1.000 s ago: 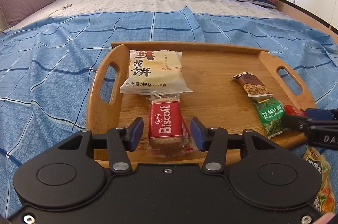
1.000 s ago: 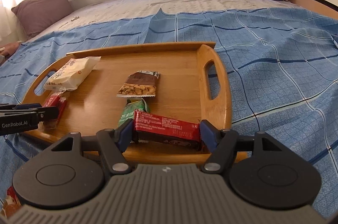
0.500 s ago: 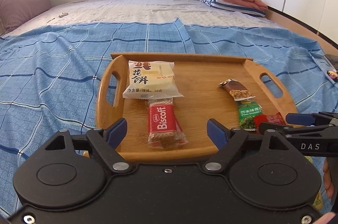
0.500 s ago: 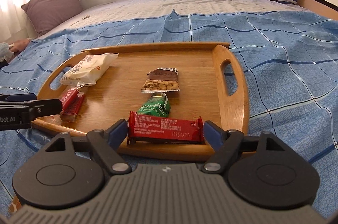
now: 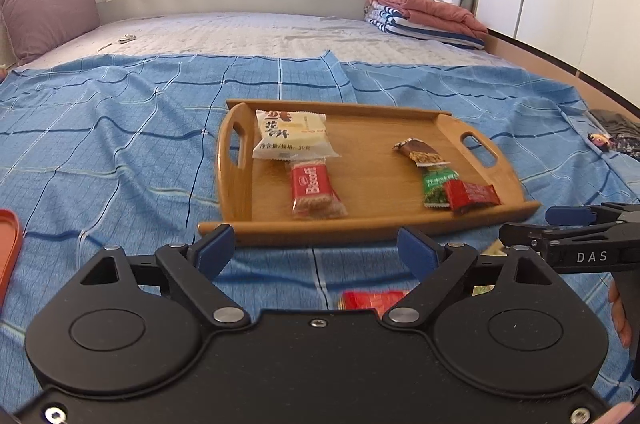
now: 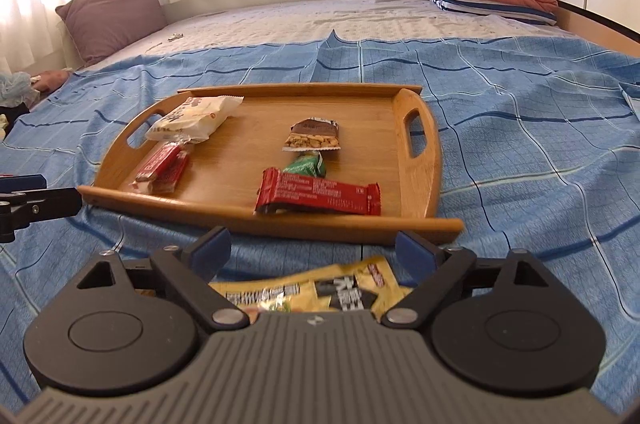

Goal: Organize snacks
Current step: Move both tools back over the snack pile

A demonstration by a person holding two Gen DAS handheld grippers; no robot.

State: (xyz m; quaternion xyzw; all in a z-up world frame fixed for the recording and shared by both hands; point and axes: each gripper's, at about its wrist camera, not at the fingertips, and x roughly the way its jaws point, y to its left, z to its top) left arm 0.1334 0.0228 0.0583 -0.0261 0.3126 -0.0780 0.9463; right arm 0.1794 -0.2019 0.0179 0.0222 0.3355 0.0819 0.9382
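Observation:
A wooden tray [image 5: 372, 180] [image 6: 248, 128] lies on the blue bedspread. On it are a white biscuit pack [image 5: 290, 136] [image 6: 196, 118], a red Biscoff pack [image 5: 314, 190] [image 6: 164, 168], a brown nut bar [image 5: 416, 152] [image 6: 314, 138], a green pea pack [image 5: 438, 186] [image 6: 306, 166] and a red bar [image 5: 472, 196] [image 6: 318, 198]. My left gripper [image 5: 316, 250] is open and empty, in front of the tray. My right gripper [image 6: 312, 246] [image 5: 560, 224] is open and empty, above a yellow snack bag [image 6: 304, 290]. A red packet [image 5: 372, 300] lies under my left gripper.
An orange lid edge [image 5: 8, 248] is at the far left. A purple pillow [image 5: 48, 8] and folded blankets [image 5: 424, 12] lie at the back of the bed. Dark clutter [image 5: 616, 136] sits at the right bed edge.
Both grippers let go and opened wide, then pulled back from the tray toward me. The Biscoff pack and the red bar stay lying on the tray.

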